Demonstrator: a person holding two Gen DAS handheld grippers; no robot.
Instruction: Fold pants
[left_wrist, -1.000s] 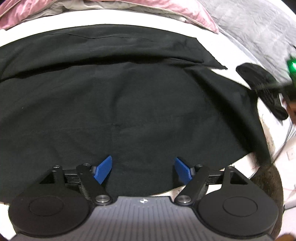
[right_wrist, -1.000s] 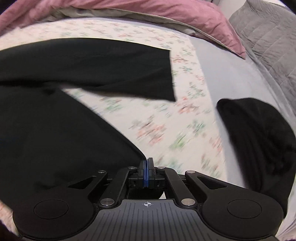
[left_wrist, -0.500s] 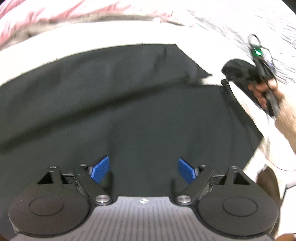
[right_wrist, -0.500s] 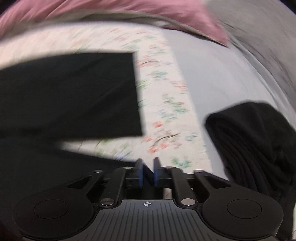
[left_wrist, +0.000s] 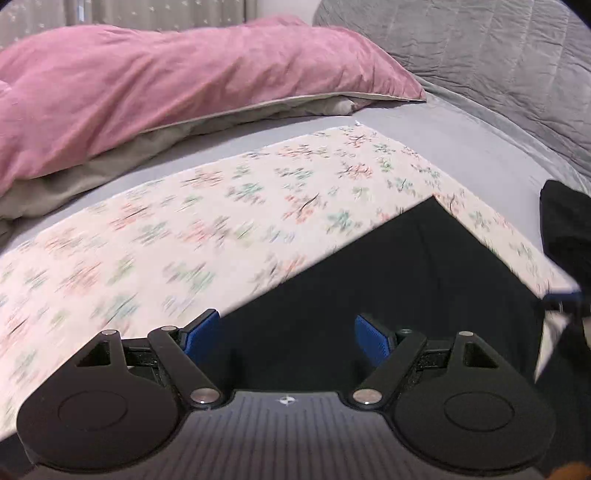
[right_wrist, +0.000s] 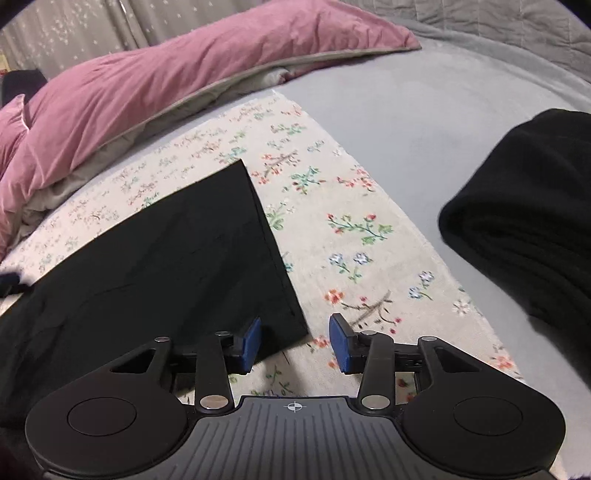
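Note:
The black pants (right_wrist: 177, 254) lie flat on a floral sheet (right_wrist: 332, 229), one leg laid over the other, hem end toward the right. In the right wrist view my right gripper (right_wrist: 295, 339) is open, its blue pads straddling the near hem corner, holding nothing. In the left wrist view the pants (left_wrist: 388, 280) fill the lower middle. My left gripper (left_wrist: 288, 334) is open above the black cloth, near its folded edge, and empty.
A pink duvet (left_wrist: 166, 85) lies bunched along the back of the bed. A grey quilt (left_wrist: 498, 55) lies at the back right. A folded black garment (right_wrist: 524, 210) sits on the grey bedsheet (right_wrist: 406, 110) to the right, also at the right edge of the left wrist view (left_wrist: 565, 229).
My right gripper has opened and let go of the pant leg, which now lies over the other leg. Both grippers have tilted up, showing more of the bed.

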